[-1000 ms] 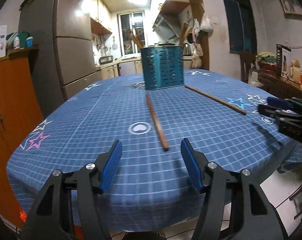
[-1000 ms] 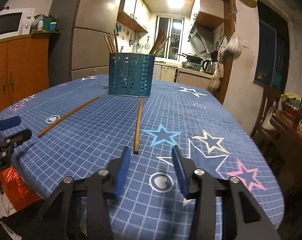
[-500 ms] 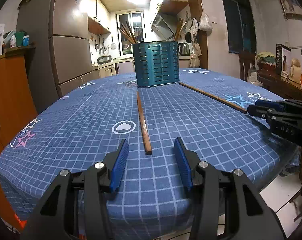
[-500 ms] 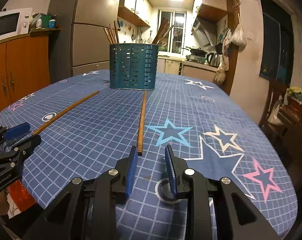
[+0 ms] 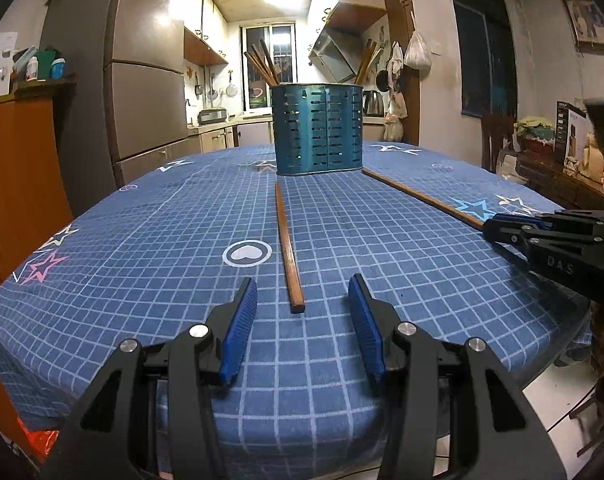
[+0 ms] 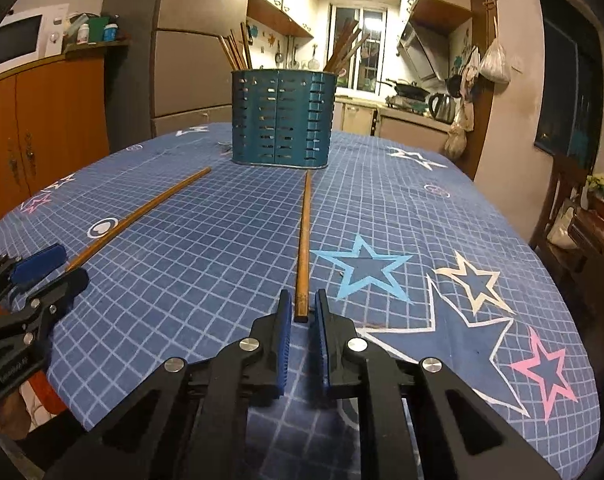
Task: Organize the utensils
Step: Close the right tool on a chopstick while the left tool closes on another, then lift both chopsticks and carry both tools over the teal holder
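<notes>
Two loose chopsticks lie on the tablecloth, each running from near the teal holder back toward the near edge. The right gripper has its jaws closing around the near end of the right chopstick; the stick's tip sits between the pads, which do not clearly press on it yet. The left gripper stands about half open, its pads well apart either side of the near end of the left chopstick without touching it.

The main risk is on the right: the pads catch only the very tip, so the long stick could pivot, droop or slip out when lifted (a thin, smooth stick gives little to bite on). If the closing pads meet it off-centre, it may roll or skid across the cloth. The left stick could be nudged too.

Both grippers point forward and slightly downward, low over the near edge, aimed along their sticks toward the holder.
</notes>
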The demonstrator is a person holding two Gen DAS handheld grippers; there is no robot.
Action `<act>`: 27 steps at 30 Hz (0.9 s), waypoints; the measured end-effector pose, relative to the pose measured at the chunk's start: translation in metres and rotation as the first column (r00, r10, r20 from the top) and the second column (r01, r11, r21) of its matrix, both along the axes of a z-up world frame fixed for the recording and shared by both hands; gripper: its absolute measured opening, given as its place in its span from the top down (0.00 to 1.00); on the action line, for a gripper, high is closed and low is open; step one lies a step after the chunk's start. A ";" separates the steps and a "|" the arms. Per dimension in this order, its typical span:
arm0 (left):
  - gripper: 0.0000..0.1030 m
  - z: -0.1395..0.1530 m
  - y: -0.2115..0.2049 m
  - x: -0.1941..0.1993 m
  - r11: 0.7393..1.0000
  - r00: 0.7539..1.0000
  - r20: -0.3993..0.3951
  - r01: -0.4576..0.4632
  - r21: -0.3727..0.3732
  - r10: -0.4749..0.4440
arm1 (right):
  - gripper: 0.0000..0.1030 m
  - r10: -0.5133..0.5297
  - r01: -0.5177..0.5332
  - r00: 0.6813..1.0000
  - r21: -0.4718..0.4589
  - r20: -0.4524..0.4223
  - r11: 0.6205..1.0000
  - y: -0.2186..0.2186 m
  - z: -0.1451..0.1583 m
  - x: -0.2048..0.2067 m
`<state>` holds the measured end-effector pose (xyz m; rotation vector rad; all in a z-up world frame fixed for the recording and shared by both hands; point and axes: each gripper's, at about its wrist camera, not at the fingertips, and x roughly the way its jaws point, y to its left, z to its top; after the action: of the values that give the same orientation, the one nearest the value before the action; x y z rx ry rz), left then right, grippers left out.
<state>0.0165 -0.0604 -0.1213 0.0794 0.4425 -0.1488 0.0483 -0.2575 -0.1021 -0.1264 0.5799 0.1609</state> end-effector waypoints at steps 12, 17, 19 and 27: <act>0.92 -0.002 0.014 -0.003 0.999 1.000 0.012 -0.003 -0.048 0.003 | 0.92 -0.039 0.038 0.999 0.048 0.017 0.998 -0.001 -0.005 -0.010; 0.95 -0.001 0.015 -0.003 0.999 1.000 0.010 0.002 -0.046 -0.002 | 0.92 -0.049 0.048 0.999 0.076 0.020 0.996 0.001 -0.006 -0.020; 0.95 0.000 0.016 -0.005 0.999 1.000 0.009 0.006 -0.037 -0.006 | 0.92 -0.050 0.048 0.999 0.086 0.019 0.995 0.002 -0.006 -0.023; 0.95 0.021 0.034 -0.022 1.000 1.000 0.024 -0.010 -0.017 0.011 | 0.92 -0.055 0.049 0.997 0.113 0.049 0.992 -0.003 0.010 -0.053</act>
<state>-0.0051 -0.0261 -0.0998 0.0623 0.4176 -0.1409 -0.0047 -0.2603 -0.0917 -0.0069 0.5211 0.1383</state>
